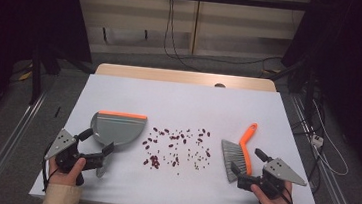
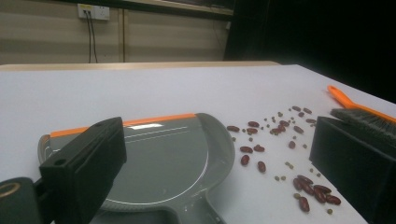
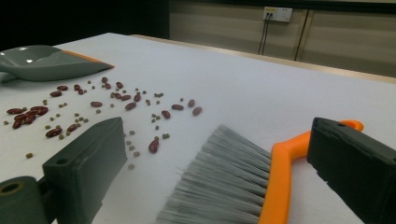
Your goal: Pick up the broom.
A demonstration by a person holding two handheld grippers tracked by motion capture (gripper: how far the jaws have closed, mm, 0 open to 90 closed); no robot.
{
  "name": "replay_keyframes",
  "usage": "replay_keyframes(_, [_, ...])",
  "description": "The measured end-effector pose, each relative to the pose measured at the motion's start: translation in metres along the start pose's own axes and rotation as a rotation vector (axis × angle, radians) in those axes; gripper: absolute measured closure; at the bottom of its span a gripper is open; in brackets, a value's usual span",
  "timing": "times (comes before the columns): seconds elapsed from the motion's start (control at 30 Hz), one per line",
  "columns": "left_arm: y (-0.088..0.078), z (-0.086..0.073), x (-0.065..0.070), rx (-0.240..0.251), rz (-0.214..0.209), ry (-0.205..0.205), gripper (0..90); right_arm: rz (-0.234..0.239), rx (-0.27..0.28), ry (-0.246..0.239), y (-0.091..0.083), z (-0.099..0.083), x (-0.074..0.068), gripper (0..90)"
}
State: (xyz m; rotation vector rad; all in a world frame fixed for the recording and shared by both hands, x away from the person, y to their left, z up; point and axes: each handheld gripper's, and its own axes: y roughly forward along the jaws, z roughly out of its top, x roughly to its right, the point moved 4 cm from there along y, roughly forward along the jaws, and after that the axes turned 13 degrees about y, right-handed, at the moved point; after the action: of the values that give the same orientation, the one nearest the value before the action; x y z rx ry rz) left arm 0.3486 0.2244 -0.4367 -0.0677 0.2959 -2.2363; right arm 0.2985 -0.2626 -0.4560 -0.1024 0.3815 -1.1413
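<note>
Left tool point(image 1: 95, 148): jaws apart, straddling the grey dustpan point(image 1: 117, 129) handle, not yet closed. Judged step: grasp; close squarely on the handle. Beans point(image 1: 176, 148) lie scattered mid-bench point(image 1: 184, 97), between pan and brush. Right tool point(image 1: 247, 164): jaws apart around the brush point(image 1: 238, 152), bristles and orange spine between them.

beige sleeves point(image 1: 61, 198); black claws point(image 1: 95, 150), grey triangular plates point(image 1: 60, 143), black cables.
</note>
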Motion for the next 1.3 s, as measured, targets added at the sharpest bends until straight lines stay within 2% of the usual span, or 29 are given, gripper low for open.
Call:
replay_keyframes(0.2, [-0.002, 0.001, 0.000, 0.006, 0.004, -0.004, 3.6, -0.030, -0.003, -0.008, 0.004, 0.004, 0.002, 4.6])
replay_keyframes(0.3, [-0.002, 0.001, 0.000, 0.005, 0.007, -0.004, 3.7, -0.062, -0.011, 0.000, 0.009, 0.007, 0.004, 2.9])
replay_keyframes(0.37, [0.000, 0.001, 0.000, 0.006, 0.001, -0.006, 3.6, -0.099, -0.033, 0.009, 0.014, 0.013, 0.007, 5.6])
replay_keyframes(0.47, [0.001, 0.001, 0.001, -0.010, -0.002, 0.004, 3.7, -0.114, -0.034, 0.013, 0.015, 0.018, 0.009, 5.9])
replay_keyframes(0.5, [0.001, 0.001, 0.002, -0.011, -0.001, 0.001, 3.8, -0.124, -0.045, 0.048, 0.017, 0.021, 0.013, 9.2])
replay_keyframes(0.53, [0.001, 0.001, 0.002, -0.011, -0.001, 0.001, 3.8, -0.124, -0.045, 0.048, 0.017, 0.021, 0.013, 9.2])
replay_keyframes(0.57, [0.001, 0.001, 0.002, -0.011, -0.001, 0.002, 3.8, -0.129, -0.055, 0.075, 0.021, 0.024, 0.019, 16.6])
replay_keyframes(0.6, [0.001, 0.001, 0.002, -0.013, 0.002, 0.002, 3.8, -0.129, -0.055, 0.075, 0.021, 0.024, 0.019, 16.6])
replay_keyframes(0.67, [0.001, 0.002, 0.002, -0.013, 0.002, 0.002, 3.8, -0.147, -0.085, 0.081, 0.028, 0.024, 0.025, 24.6])
replay_keyframes(0.7, [0.001, 0.002, 0.002, -0.012, 0.004, 0.002, 3.8, -0.186, -0.119, 0.095, 0.035, 0.025, 0.032, 32.4])
replay_keyframes(0.73, [0.001, 0.002, 0.001, -0.012, 0.005, 0.001, 3.8, -0.186, -0.119, 0.095, 0.035, 0.025, 0.032, 32.4])
replay_keyframes(0.8, [0.001, 0.002, 0.001, -0.018, 0.009, -0.003, 4.1, -0.223, -0.150, 0.125, 0.044, 0.027, 0.040, 41.7])
replay_keyframes(0.87, [0.002, 0.001, 0.001, -0.018, 0.003, -0.006, 4.1, -0.241, -0.156, 0.123, 0.046, 0.027, 0.043, 42.2])
replay_keyframes(0.9, [0.002, 0.001, 0.001, -0.019, 0.001, -0.003, 4.1, -0.252, -0.182, 0.128, 0.052, 0.028, 0.049, 45.6])
replay_keyframes(1.03, [0.002, 0.001, 0.001, -0.018, -0.004, -0.003, 4.5, -0.263, -0.210, 0.134, 0.059, 0.028, 0.053, 49.3])
replay_keyframes(1.07, [0.002, 0.001, 0.001, -0.014, -0.006, -0.005, 4.5, -0.273, -0.226, 0.142, 0.062, 0.027, 0.055, 51.4])
replay_keyframes(1.1, [0.002, 0.001, 0.001, -0.014, -0.006, -0.007, 4.5, -0.269, -0.279, 0.176, 0.068, 0.022, 0.056, 52.7])
replay_keyframes(1.13, [0.002, 0.001, 0.001, -0.014, -0.003, -0.006, 4.5, -0.269, -0.279, 0.176, 0.068, 0.022, 0.056, 52.7])
replay_keyframes(1.17, [0.002, 0.001, 0.001, -0.015, -0.002, -0.007, 4.5, -0.300, -0.314, 0.168, 0.073, 0.018, 0.056, 51.9])
replay_keyframes(1.2, [0.002, 0.001, 0.000, -0.015, -0.003, -0.009, 4.5, -0.300, -0.314, 0.168, 0.073, 0.018, 0.056, 51.9])
replay_keyframes(1.23, [0.002, 0.001, 0.000, -0.015, -0.004, -0.008, 4.5, -0.314, -0.354, 0.187, 0.076, 0.015, 0.056, 51.4])
replay_keyframes(1.27, [0.002, 0.000, 0.000, -0.017, -0.005, -0.006, 4.5, -0.314, -0.354, 0.187, 0.076, 0.015, 0.056, 51.4])
replay_keyframes(1.3, [0.002, 0.000, 0.000, -0.019, -0.006, -0.004, 4.5, -0.317, -0.375, 0.221, 0.079, 0.013, 0.058, 50.7])
